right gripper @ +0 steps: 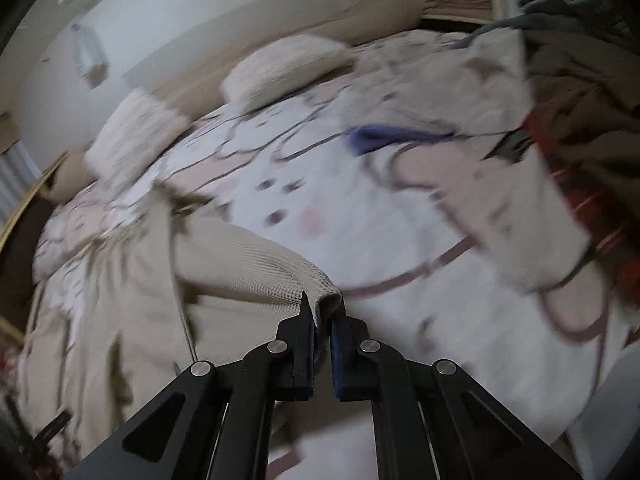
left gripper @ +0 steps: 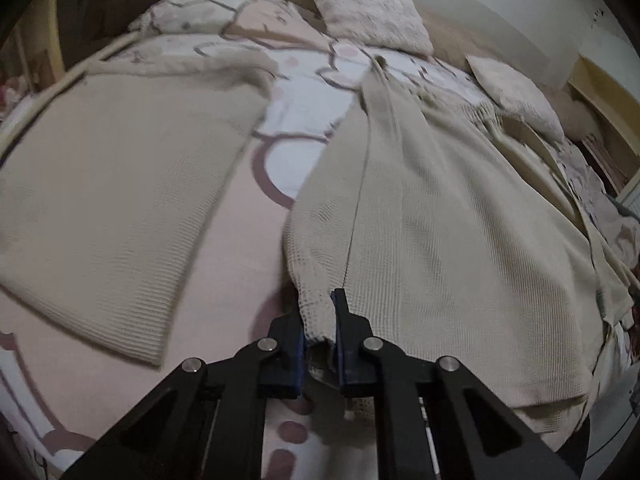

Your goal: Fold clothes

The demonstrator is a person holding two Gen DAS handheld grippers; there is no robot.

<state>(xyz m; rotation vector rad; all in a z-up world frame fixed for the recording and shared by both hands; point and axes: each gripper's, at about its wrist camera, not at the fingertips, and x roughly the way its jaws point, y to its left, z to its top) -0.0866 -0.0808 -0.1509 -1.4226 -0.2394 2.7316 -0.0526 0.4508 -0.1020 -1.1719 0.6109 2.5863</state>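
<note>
A beige waffle-knit garment [left gripper: 432, 208] lies spread over the right half of the bed. My left gripper [left gripper: 320, 312] is shut on its near edge, with a fold of the knit pinched between the blue pads. In the right wrist view, which is blurred by motion, the same beige garment [right gripper: 240, 264] stretches away to the left. My right gripper [right gripper: 322, 306] is shut on a folded corner of it. A second beige knit piece [left gripper: 108, 208] lies flat and folded on the left of the bed.
The bed has a pink and white patterned cover [left gripper: 248, 248]. Fluffy pillows [left gripper: 372, 12] sit at the far end by the wall. A pile of mixed clothes [right gripper: 560, 128] with a blue item [right gripper: 380, 136] lies at the right. A wooden bed frame [left gripper: 600, 92] runs along the right side.
</note>
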